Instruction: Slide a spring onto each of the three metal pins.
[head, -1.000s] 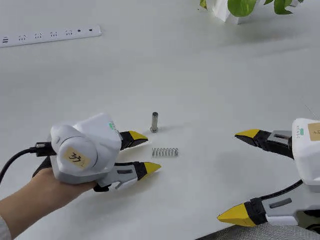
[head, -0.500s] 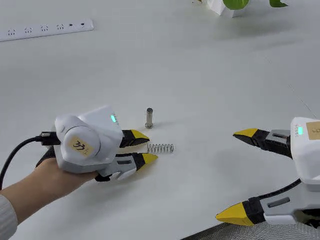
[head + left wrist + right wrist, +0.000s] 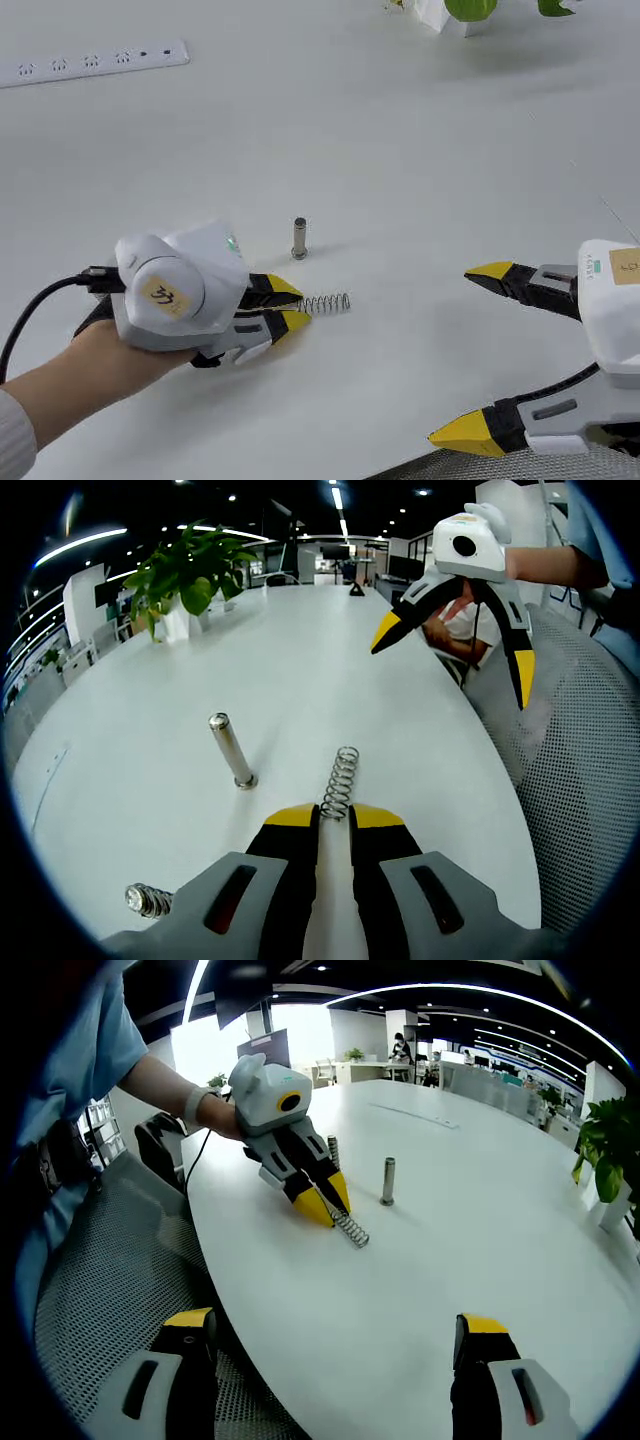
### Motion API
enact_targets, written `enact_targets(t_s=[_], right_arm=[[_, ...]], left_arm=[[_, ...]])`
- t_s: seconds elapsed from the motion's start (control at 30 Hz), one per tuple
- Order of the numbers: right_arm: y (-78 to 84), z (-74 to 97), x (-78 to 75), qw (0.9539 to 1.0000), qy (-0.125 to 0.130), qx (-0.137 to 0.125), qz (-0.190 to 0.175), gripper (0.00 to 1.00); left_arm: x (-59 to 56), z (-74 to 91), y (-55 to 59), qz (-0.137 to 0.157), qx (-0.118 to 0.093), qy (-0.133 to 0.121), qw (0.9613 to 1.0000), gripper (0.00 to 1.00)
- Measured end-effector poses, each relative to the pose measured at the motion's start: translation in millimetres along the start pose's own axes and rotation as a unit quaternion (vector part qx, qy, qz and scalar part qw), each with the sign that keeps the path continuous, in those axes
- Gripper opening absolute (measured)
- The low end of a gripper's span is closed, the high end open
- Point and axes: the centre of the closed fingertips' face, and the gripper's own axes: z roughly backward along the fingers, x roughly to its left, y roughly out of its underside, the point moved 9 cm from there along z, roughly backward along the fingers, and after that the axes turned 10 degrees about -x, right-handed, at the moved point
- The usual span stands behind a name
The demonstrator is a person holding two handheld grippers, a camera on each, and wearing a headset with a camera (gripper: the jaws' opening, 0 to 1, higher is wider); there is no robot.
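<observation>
Beside left tool [image 3: 333,818], spring-sleeved pin [image 3: 148,900].

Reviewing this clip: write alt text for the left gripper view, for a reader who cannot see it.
The left gripper pinches the near end of a spring lying on the white table, just right of a bare upright metal pin. The right gripper hangs open at upper right; a pin wearing a spring sits at lower left.

Small coiled steel spring [image 3: 328,302]: near end hidden between yellow tips of left gripper [image 3: 304,306]. Spring-covered metal pin [image 3: 148,900] beside that gripper's body: partly hidden behind it.
</observation>
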Motion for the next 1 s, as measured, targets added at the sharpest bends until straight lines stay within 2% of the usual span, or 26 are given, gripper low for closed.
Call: enact_targets(t_s=[0.27, 0.7, 0.9, 1.0], right_arm=[[0.1, -0.7, 1.3, 1.0, -0.001, 0.001, 0.001, 0.98], [-1.3, -2.4, 3.9, 1.0, -0.005, 0.001, 0.004, 0.97], [-3.0, -4.1, 4.3, 1.0, -0.008, -0.001, 0.005, 0.97], [-4.4, -5.1, 4.8, 0.9999, -0.01, -0.002, 0.005, 0.97]], left_arm=[[-2.0, -0.5, -1.2, -0.001, 0.004, 0.004, 1.0, 0.11], [-2.3, -0.6, -2.2, 0.002, 0.003, 0.006, 1.0, 0.08], [-2.9, 0.4, -2.5, 0.006, 0.001, -0.002, 1.0, 0.08], [-3.4, 2.4, -2.9, 0.013, -0.006, -0.008, 0.9999, 0.08]])
